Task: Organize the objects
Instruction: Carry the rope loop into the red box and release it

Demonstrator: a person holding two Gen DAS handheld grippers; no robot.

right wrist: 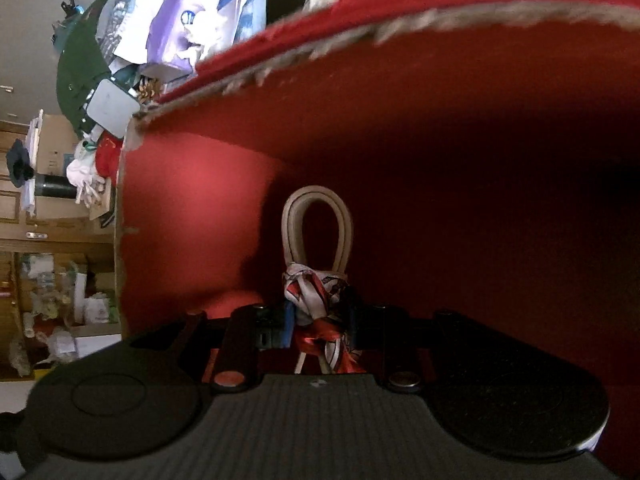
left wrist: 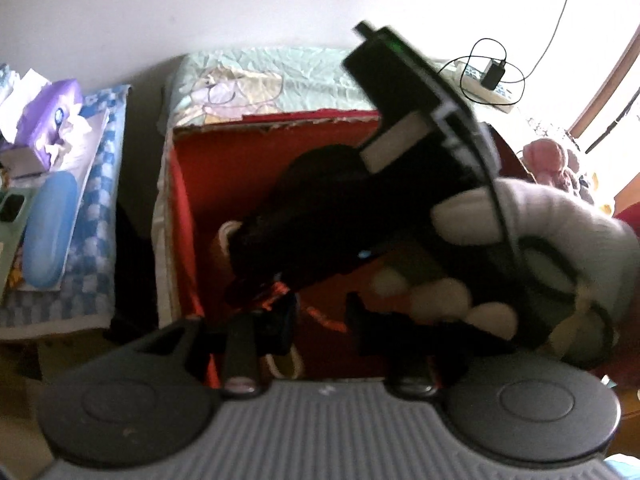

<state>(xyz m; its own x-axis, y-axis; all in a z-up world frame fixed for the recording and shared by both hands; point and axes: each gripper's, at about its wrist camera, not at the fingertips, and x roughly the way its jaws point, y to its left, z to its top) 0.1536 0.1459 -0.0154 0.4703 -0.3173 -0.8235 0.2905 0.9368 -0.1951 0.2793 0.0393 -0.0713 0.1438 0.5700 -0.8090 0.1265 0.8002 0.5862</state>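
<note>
An open red box (left wrist: 188, 184) with a torn cardboard rim stands in front of me; the right wrist view looks into its red inside (right wrist: 440, 160). My right gripper (right wrist: 320, 320) is down inside the box, shut on a red-and-white patterned scarf (right wrist: 316, 300) knotted to a beige looped handle (right wrist: 318, 204). In the left wrist view the right gripper body (left wrist: 400, 160), held by a gloved hand (left wrist: 560, 232), reaches into the box. My left gripper (left wrist: 320, 316) hovers at the box's near side with its jaws apart; a strip of the scarf (left wrist: 276, 292) shows by its left finger.
A bed with a pale green quilt (left wrist: 280, 76) lies behind the box. To the left, a blue checked cloth (left wrist: 96, 216) carries a purple tissue box (left wrist: 56, 120) and a blue case (left wrist: 48, 228). A charger and cable (left wrist: 492, 72) lie at back right. Cluttered shelves (right wrist: 60, 280) show at left.
</note>
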